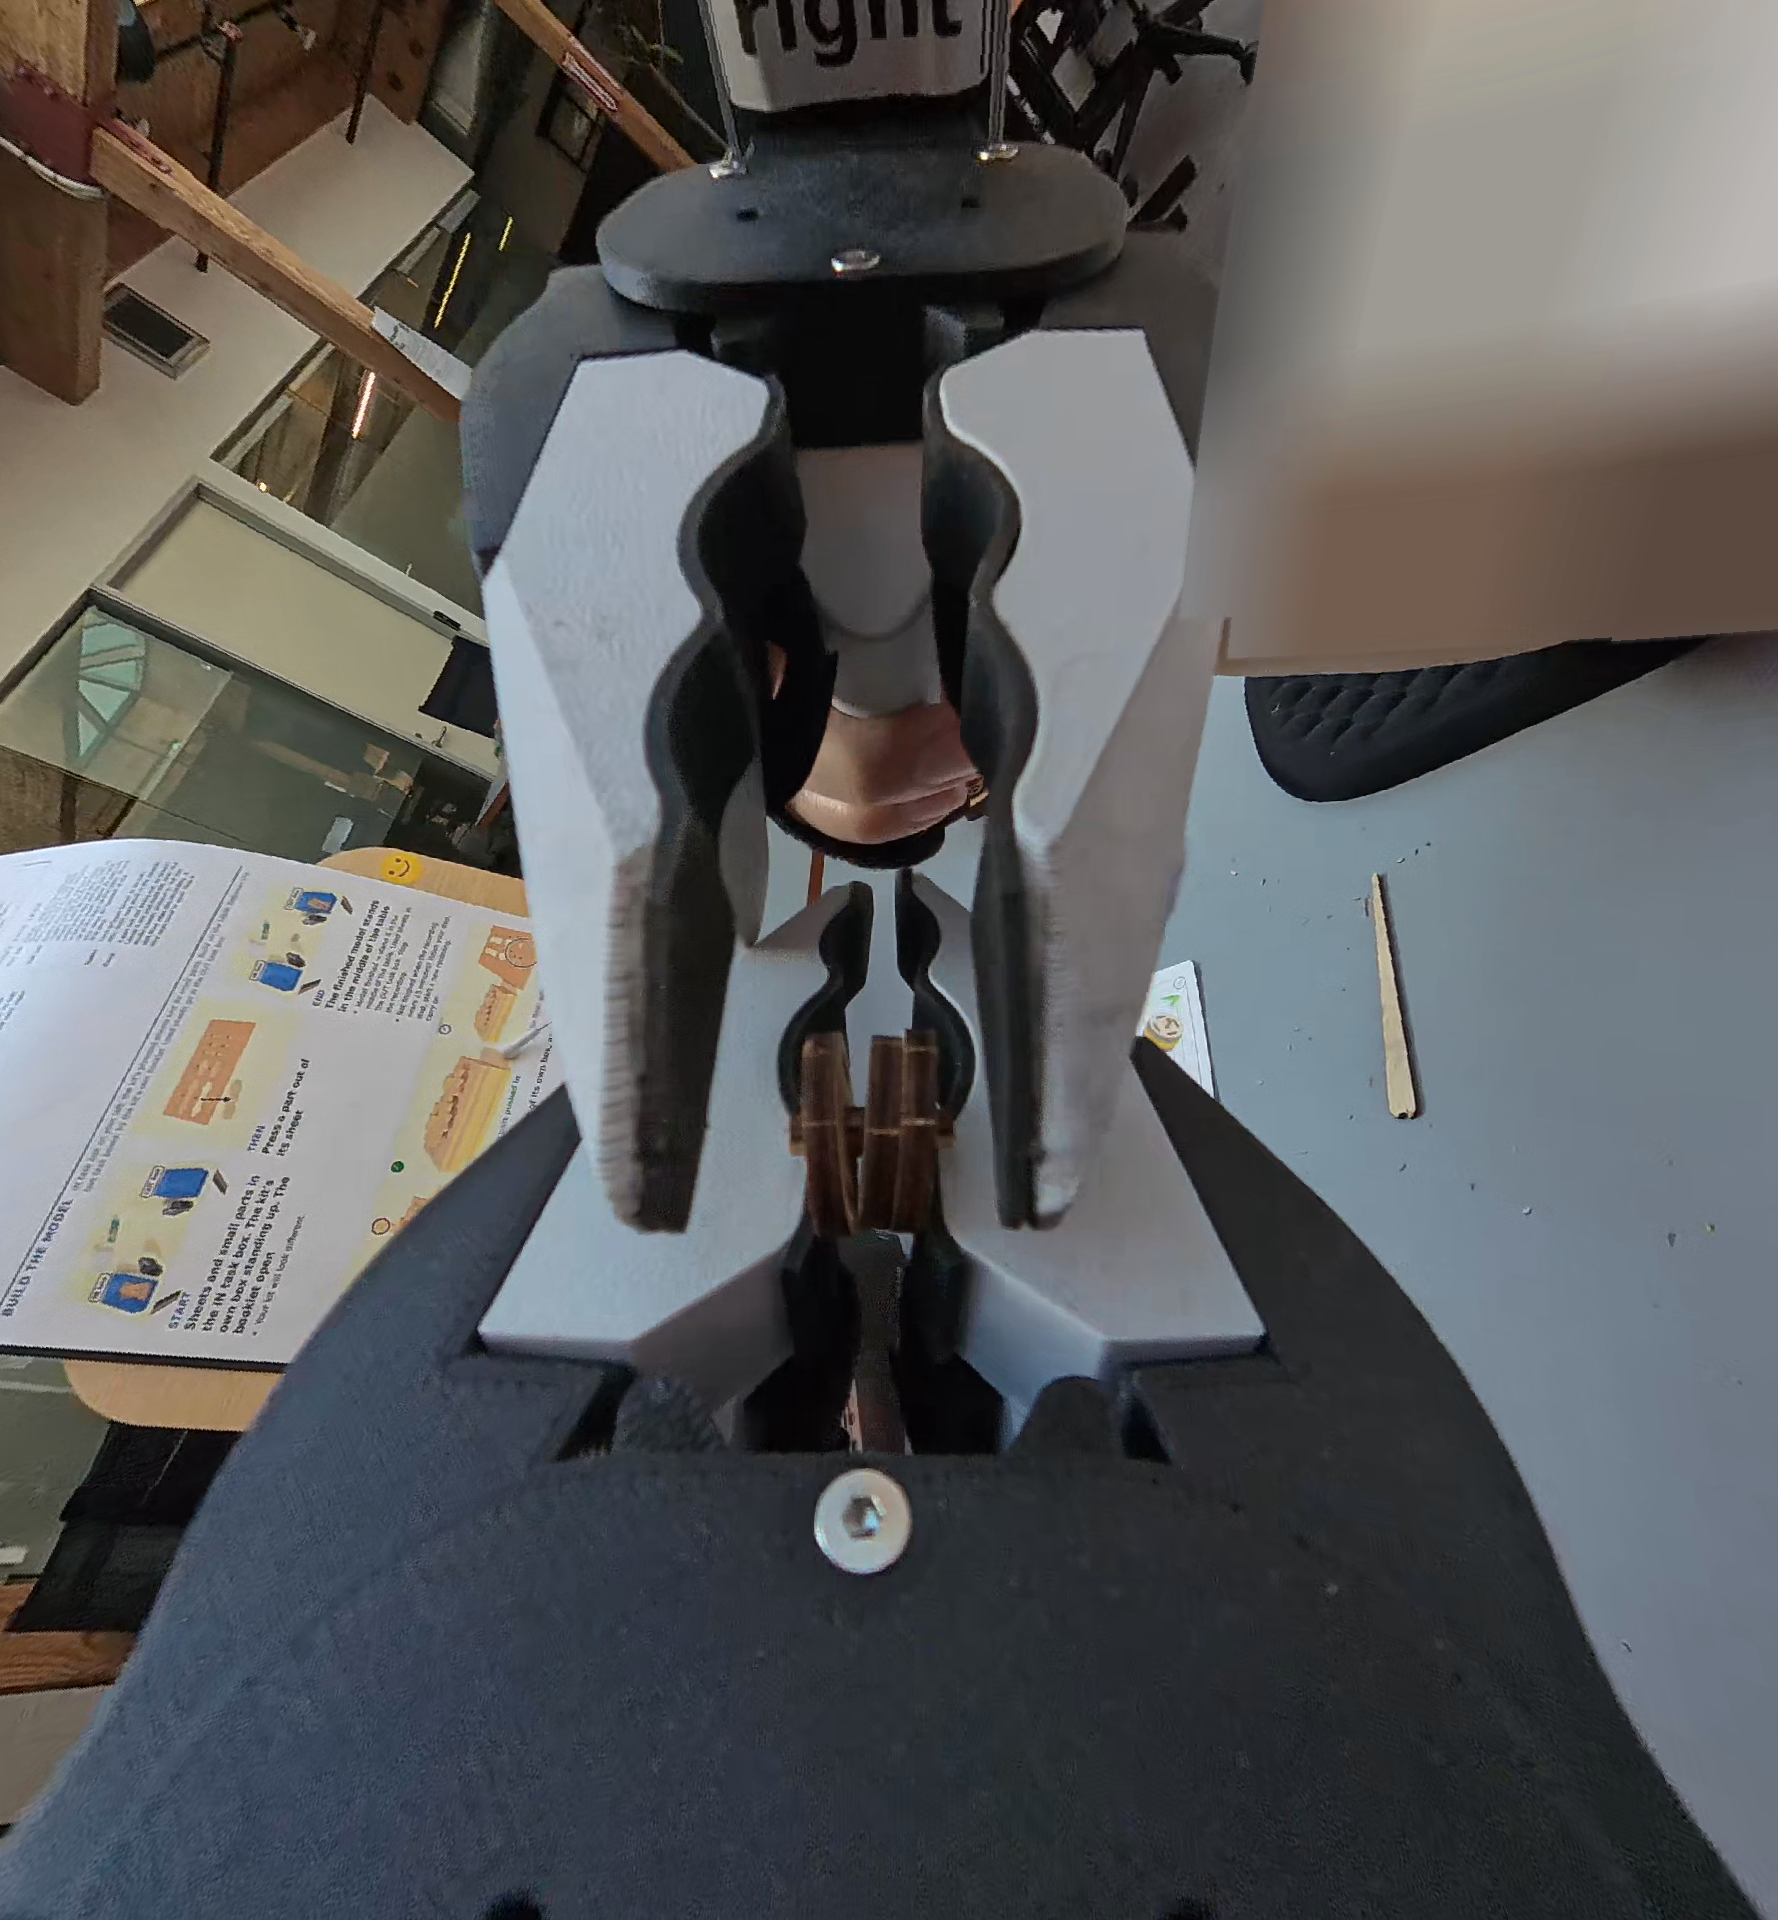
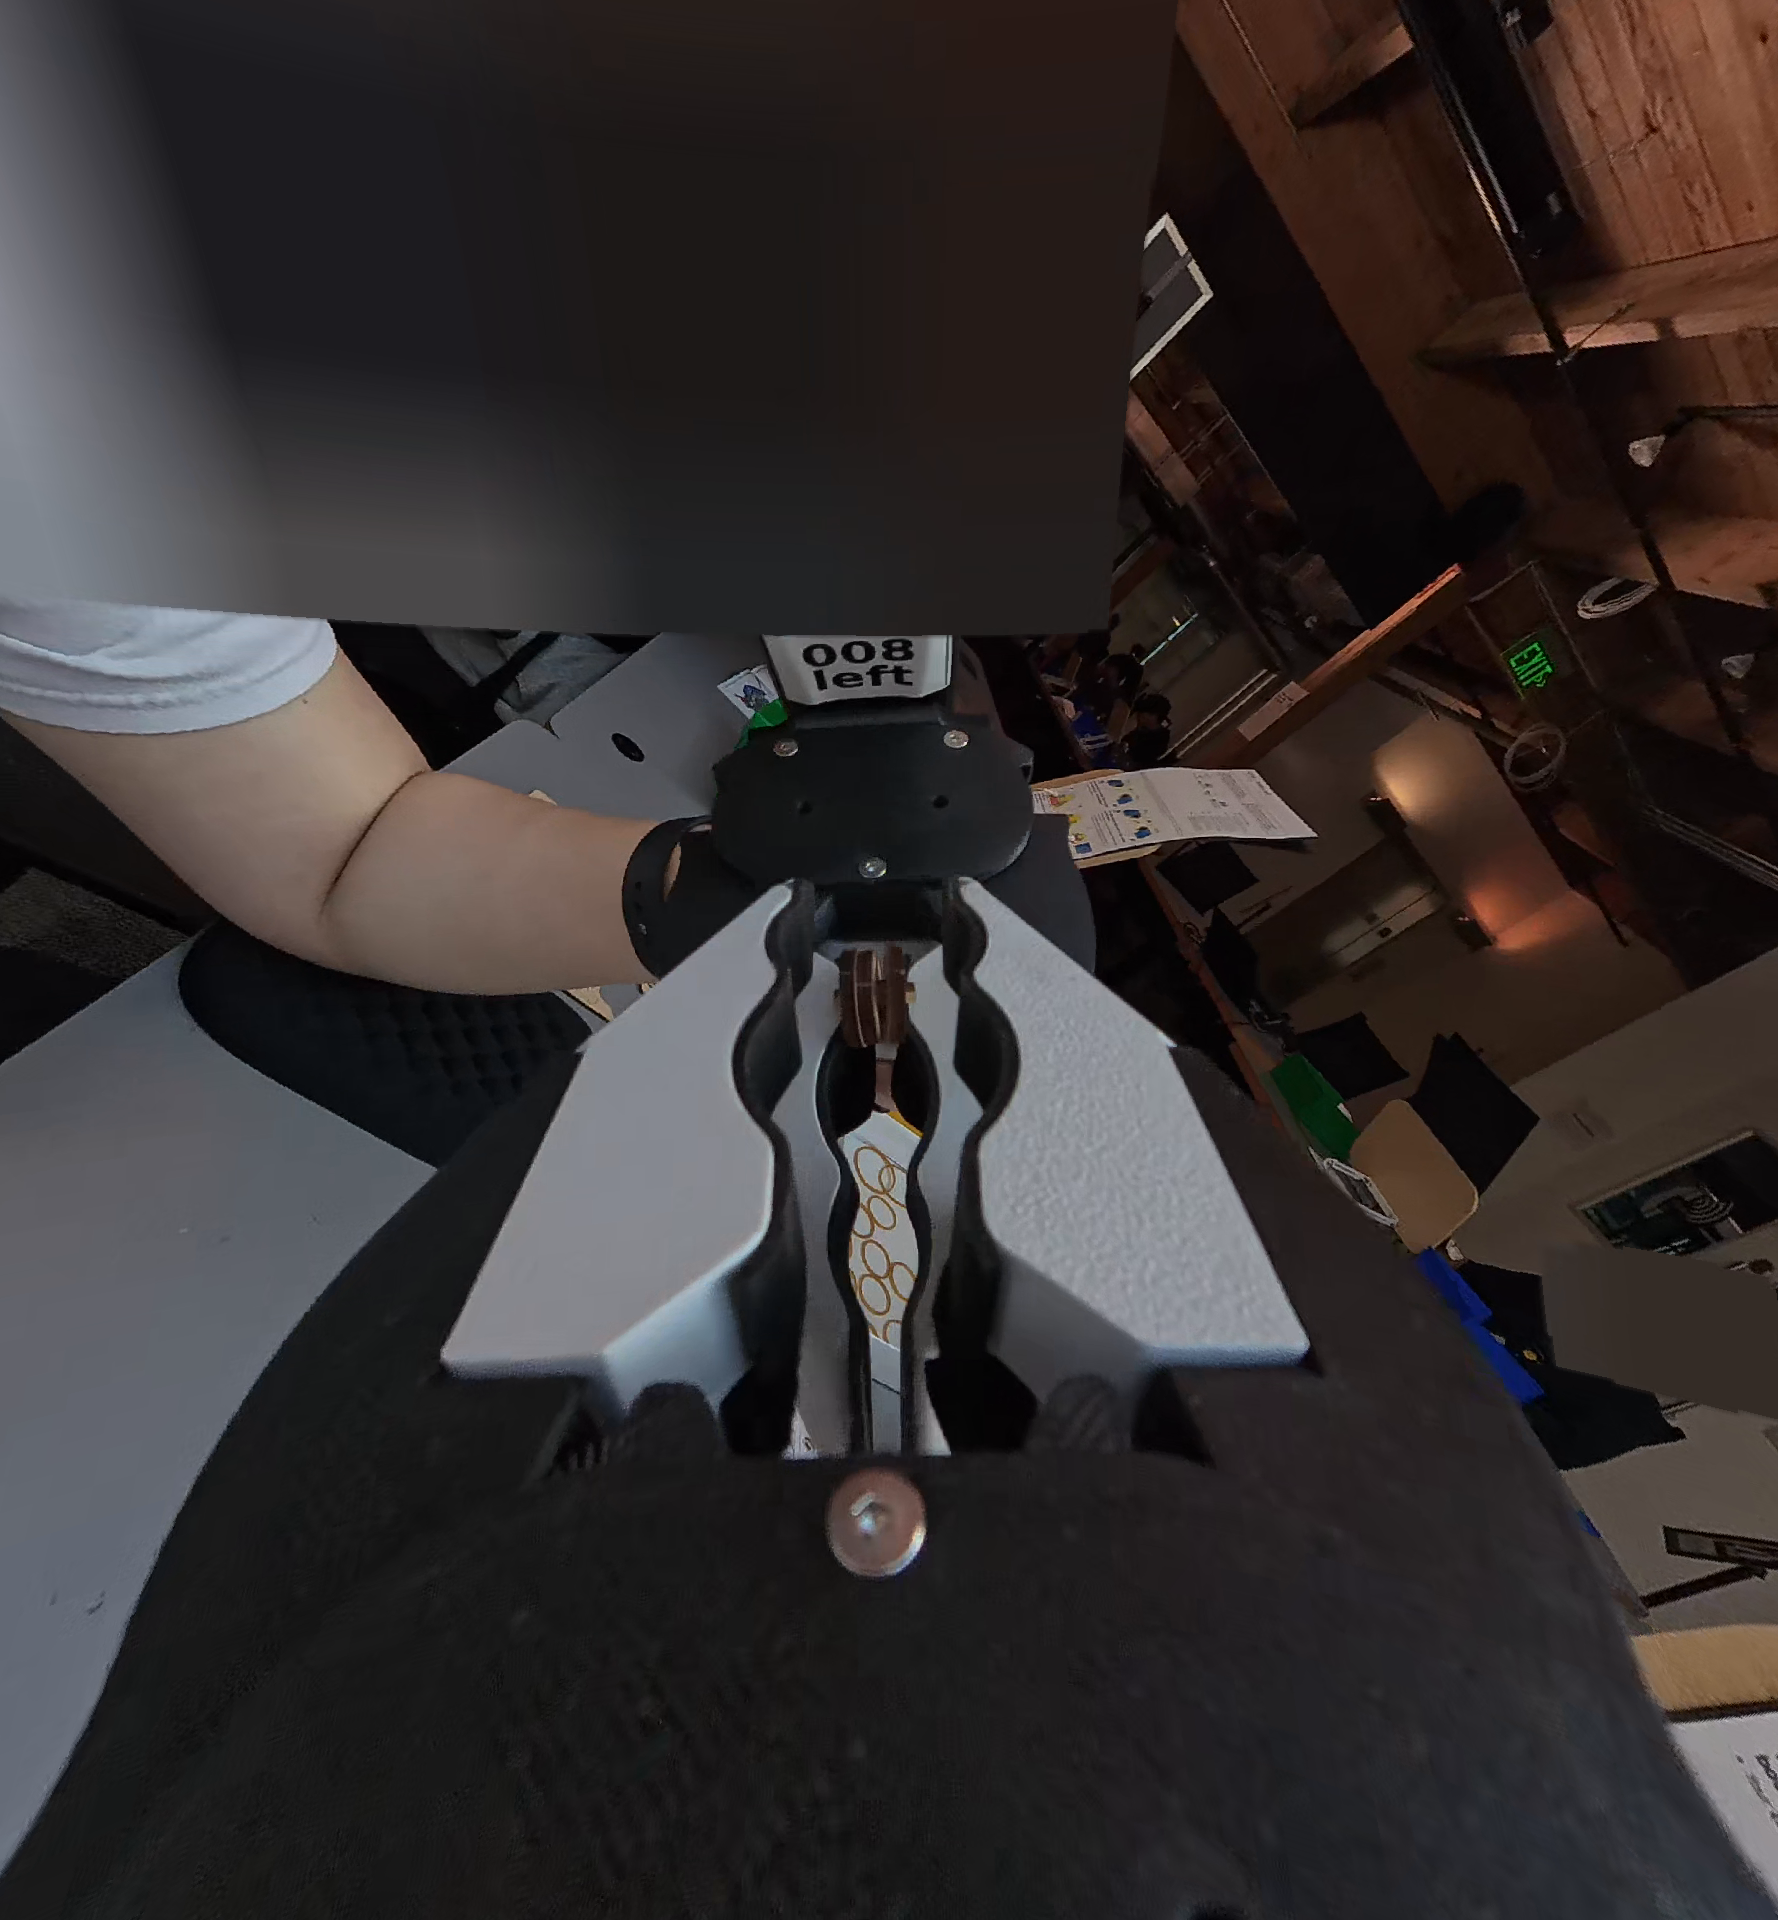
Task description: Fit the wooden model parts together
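My left gripper (image 1: pixel 880 904) is shut on a small wooden model assembly (image 1: pixel 869 1132) of several dark-edged plywood pieces, held in the round hollow of its black pads. My right gripper (image 1: pixel 843 1195) faces it head-on from above. It is open, and its blurred grey fingers (image 1: pixel 646 1039) straddle the left gripper's tips and the assembly. In the right wrist view the assembly (image 2: pixel 872 997) shows between the inner pair of fingers, with a thin strip hanging below it. The right gripper (image 2: pixel 872 914) holds nothing that I can see.
A grey table (image 1: pixel 1539 1299) lies below. A printed instruction sheet on a clipboard (image 1: pixel 189 1091) is at the left. A thin wooden stick (image 1: pixel 1392 997) and a small card (image 1: pixel 1176 1023) are at the right. A black mesh chair (image 1: pixel 1436 717) stands behind. A person's forearm (image 2: pixel 345 831) reaches in. Across from one pair of fingers to the other is roughly 10 cm. My left gripper is the nearer one to the thin wooden stick (image 1: pixel 1392 997): about 25 cm, against 30 cm.
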A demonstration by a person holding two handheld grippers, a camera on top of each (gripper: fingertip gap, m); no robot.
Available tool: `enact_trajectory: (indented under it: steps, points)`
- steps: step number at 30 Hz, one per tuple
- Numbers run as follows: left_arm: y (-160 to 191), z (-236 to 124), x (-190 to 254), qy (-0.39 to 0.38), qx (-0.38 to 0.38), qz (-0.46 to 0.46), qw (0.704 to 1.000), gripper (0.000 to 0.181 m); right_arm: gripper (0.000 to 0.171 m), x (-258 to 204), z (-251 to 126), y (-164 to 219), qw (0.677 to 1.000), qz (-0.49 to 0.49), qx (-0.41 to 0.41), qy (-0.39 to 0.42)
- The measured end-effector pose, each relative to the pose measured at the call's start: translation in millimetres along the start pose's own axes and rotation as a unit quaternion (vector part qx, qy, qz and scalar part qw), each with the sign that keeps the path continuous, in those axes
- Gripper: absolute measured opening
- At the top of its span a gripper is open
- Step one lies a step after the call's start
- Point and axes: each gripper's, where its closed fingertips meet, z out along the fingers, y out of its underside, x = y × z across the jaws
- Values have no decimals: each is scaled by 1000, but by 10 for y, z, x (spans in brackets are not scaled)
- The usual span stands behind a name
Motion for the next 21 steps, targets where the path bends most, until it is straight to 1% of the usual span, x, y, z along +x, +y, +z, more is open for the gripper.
enact_trajectory:
  steps: [3,7,13,15,17,21]
  points:
    - [-6,-6,-44,-13,7,2,1000,3,12,15,-13,16,1000,-18,-16,9]
    - [-11,-6,-43,-14,5,5,1000,3,12,21,-63,43,997,-58,-50,17]
    - [-71,-2,5,-8,16,12,1000,3,15,-54,-83,17,998,-42,-45,-9]
    - [-81,-5,9,-7,16,13,1000,4,15,-44,-82,42,998,-40,-49,-8]
    - [-75,-13,-11,-14,16,16,1000,4,10,-43,-72,54,998,-41,-52,-6]
    - [-58,-26,-5,-11,13,21,1000,4,13,-44,-54,57,998,-38,-53,-4]
